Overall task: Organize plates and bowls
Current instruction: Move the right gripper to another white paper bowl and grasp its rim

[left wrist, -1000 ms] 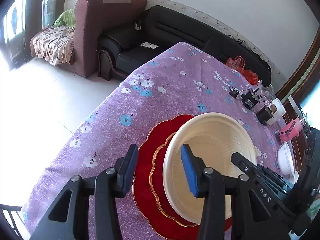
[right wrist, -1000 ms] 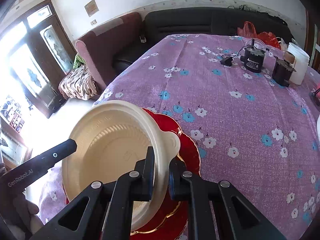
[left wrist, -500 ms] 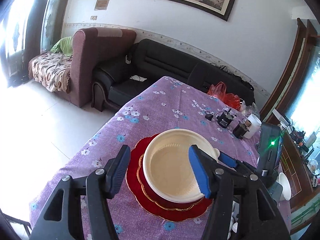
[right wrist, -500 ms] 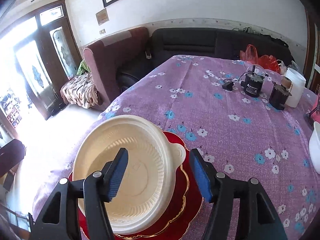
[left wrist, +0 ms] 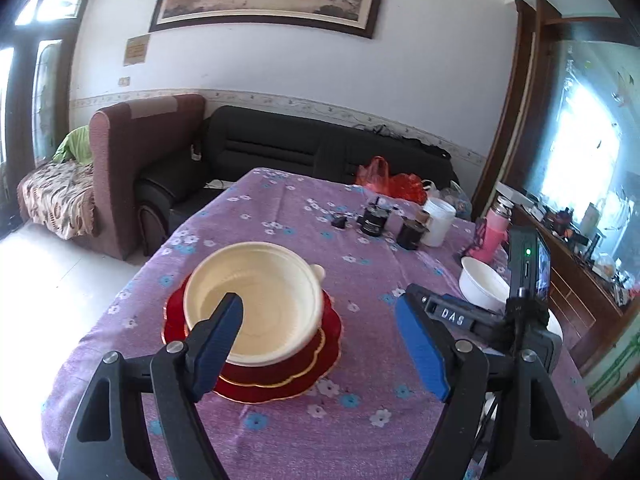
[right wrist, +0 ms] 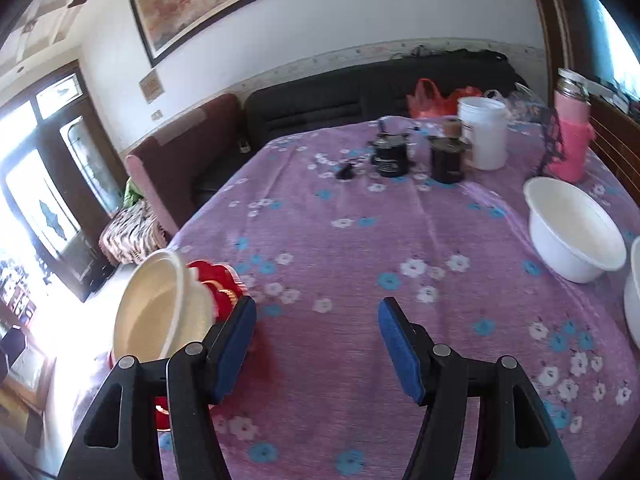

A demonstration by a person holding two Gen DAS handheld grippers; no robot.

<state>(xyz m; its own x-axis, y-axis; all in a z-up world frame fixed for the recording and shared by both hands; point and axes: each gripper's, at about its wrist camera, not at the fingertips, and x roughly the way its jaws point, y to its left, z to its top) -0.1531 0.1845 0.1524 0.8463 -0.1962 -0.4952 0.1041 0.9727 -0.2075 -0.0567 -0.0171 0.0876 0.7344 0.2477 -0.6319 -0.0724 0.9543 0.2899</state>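
A cream bowl (left wrist: 256, 304) with a small lug handle rests in a stack of red gold-rimmed plates (left wrist: 280, 376) on the purple flowered tablecloth. My left gripper (left wrist: 318, 308) hovers in front of and above it, jaws opening, nothing between them. The right gripper's black body (left wrist: 452, 316) shows to its right. In the right wrist view the cream bowl (right wrist: 160, 312) and red plates (right wrist: 216, 284) lie at the lower left, beside my open, empty right gripper (right wrist: 316, 308). A white bowl (right wrist: 572, 228) stands at the right, and another white rim (right wrist: 634, 300) is cut off by the frame edge.
At the far side of the table stand two black devices (right wrist: 390, 156), a white tub (right wrist: 482, 136), a pink flask (right wrist: 570, 140) and a red bag (right wrist: 432, 96). Sofas stand beyond the table. The table's left edge (left wrist: 120, 292) drops to the floor.
Both grippers opened and let go of the cream bowl, which now lies flat in the red plates. Both drew back and up; the right one swung right, away from the stack.
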